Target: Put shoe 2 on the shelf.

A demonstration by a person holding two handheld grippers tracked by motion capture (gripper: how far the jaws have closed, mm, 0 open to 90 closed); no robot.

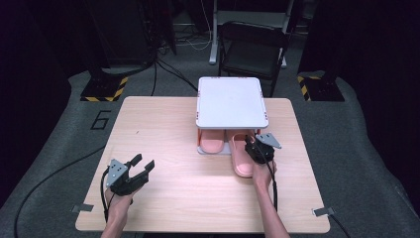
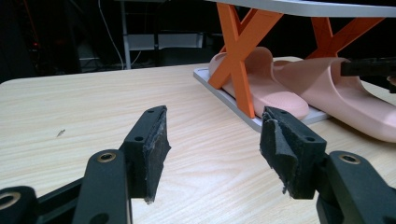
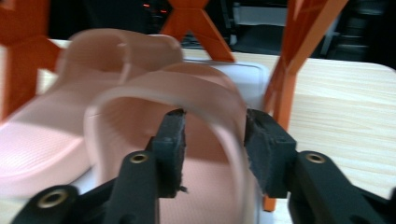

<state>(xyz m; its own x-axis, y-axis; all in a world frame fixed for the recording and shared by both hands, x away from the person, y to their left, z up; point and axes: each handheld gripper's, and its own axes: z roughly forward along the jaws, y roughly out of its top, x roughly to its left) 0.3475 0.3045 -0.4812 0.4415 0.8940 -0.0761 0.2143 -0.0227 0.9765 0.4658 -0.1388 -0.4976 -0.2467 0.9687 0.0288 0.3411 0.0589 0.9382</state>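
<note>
Pale wood-grain desk [image 1: 188,188], light and warm. On it, a rack [image 1: 231,101] with a white top, bright orange crossed legs [image 2: 240,51] and a grey base plate. Two soft pink slippers [image 1: 241,156], both the same shade. Black grippers, grey plates on top. Yellow-and-black hazard stripes [image 1: 104,94] on the floor stands behind.

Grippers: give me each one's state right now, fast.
Left gripper: open, holding nothing, above the table.
Right gripper: jaws around the strap of the pink slipper; a closed grip cannot be told.
</note>
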